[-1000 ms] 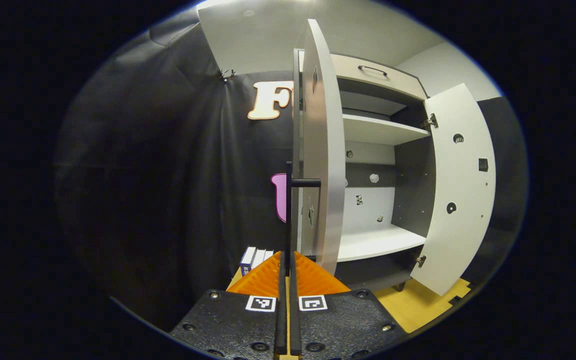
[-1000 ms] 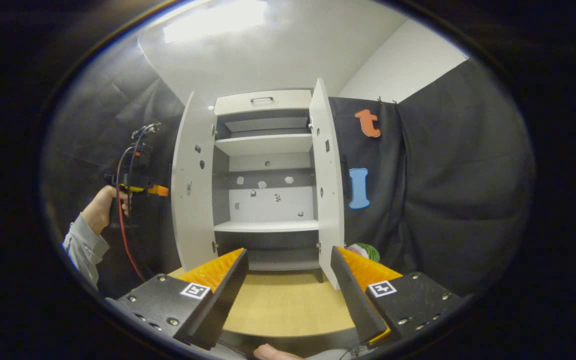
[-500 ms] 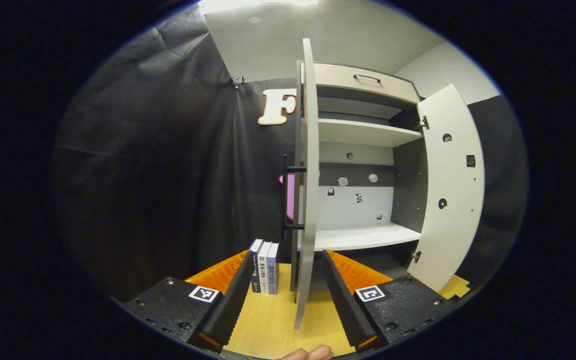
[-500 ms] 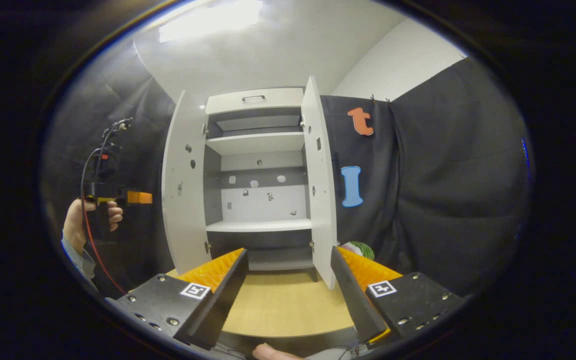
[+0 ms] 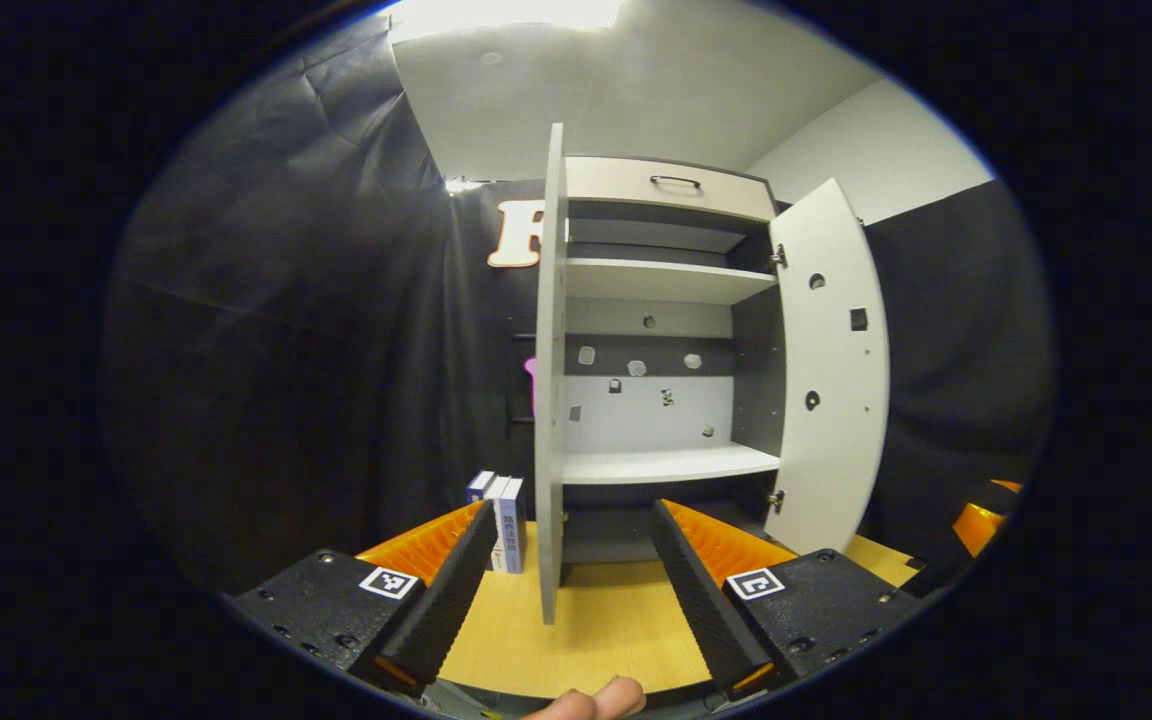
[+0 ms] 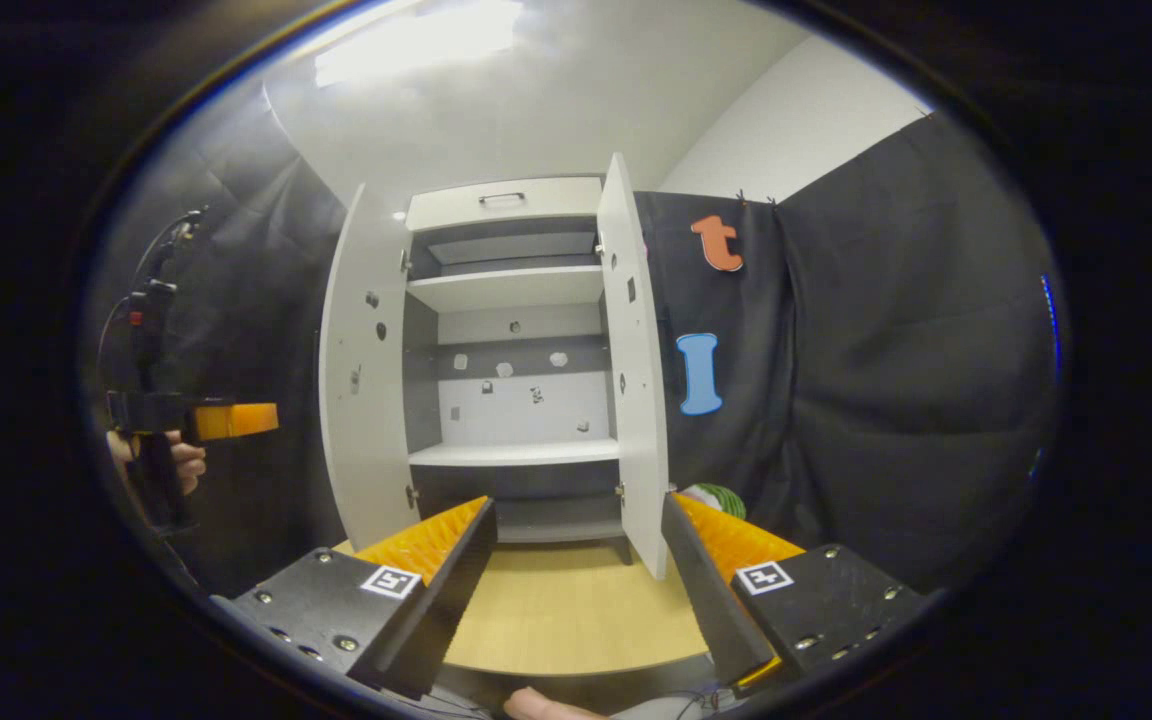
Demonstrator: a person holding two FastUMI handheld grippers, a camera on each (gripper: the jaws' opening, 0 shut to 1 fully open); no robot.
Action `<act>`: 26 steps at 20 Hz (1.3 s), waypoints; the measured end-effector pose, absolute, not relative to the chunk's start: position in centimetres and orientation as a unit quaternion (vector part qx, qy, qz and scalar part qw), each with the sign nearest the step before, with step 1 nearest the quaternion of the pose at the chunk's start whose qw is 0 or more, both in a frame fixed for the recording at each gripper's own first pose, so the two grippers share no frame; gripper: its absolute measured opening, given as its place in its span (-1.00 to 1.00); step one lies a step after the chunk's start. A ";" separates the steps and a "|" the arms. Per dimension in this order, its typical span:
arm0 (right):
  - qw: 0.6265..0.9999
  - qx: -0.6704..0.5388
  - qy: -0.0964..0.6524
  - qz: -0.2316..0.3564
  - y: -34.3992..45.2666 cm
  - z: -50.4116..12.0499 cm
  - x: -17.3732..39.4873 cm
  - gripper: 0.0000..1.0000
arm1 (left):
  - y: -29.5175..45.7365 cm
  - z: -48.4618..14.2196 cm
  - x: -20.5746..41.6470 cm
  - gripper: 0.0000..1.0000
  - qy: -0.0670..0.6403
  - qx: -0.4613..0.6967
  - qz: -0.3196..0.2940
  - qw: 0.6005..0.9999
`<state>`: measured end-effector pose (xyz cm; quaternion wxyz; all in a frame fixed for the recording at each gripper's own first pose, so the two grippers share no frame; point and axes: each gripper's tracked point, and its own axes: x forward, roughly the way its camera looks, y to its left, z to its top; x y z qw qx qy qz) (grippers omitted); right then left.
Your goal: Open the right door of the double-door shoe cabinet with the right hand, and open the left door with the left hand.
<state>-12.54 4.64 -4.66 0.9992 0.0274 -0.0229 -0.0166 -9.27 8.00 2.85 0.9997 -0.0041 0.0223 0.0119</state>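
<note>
- Wooden tabletop (image 6: 556,610), pale and smooth, lower centre; black cloth walls and a white ceiling surround it.
- Shoe cabinet (image 6: 511,300), centre: white shelves, grey back panel.
- Left door (image 5: 548,380) and right door (image 6: 634,380) both swung wide.
- Left gripper (image 5: 568,570) and right gripper (image 6: 576,570): ridged orange fingers spread, grasping nothing.
- Books (image 5: 501,510) stand upright beside the left door.

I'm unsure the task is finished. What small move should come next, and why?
Probably just draw both grippers back and stop: the left door and right door both stand wide open, and the left gripper and right gripper are open, touching neither.
</note>
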 end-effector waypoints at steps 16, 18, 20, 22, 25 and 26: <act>1.000 0.018 -0.023 -0.005 5.9 -5.4 -13.1 0.96 | 3.4 -4.4 -12.2 0.86 0.036 -0.026 -0.012 0.999; 0.999 0.018 -0.026 -0.007 5.9 -5.3 -13.1 0.96 | 3.8 -3.7 -12.3 0.93 0.028 -0.025 -0.006 0.999; 0.999 0.017 -0.027 -0.006 6.0 -5.2 -13.3 0.97 | 4.2 -3.2 -12.3 0.86 0.021 -0.020 -0.001 1.000; 0.999 0.017 -0.028 -0.005 5.9 -5.2 -13.4 0.98 | 4.9 -2.9 -12.5 0.93 0.016 -0.014 0.007 1.000; 0.999 0.021 -0.024 -0.008 5.6 -5.4 -13.3 0.97 | 4.8 -3.1 -12.7 0.92 0.022 -0.017 0.003 1.000; 0.999 0.022 -0.022 -0.010 5.5 -5.5 -13.2 0.97 | 4.7 -3.1 -12.7 0.92 0.024 -0.017 0.003 1.000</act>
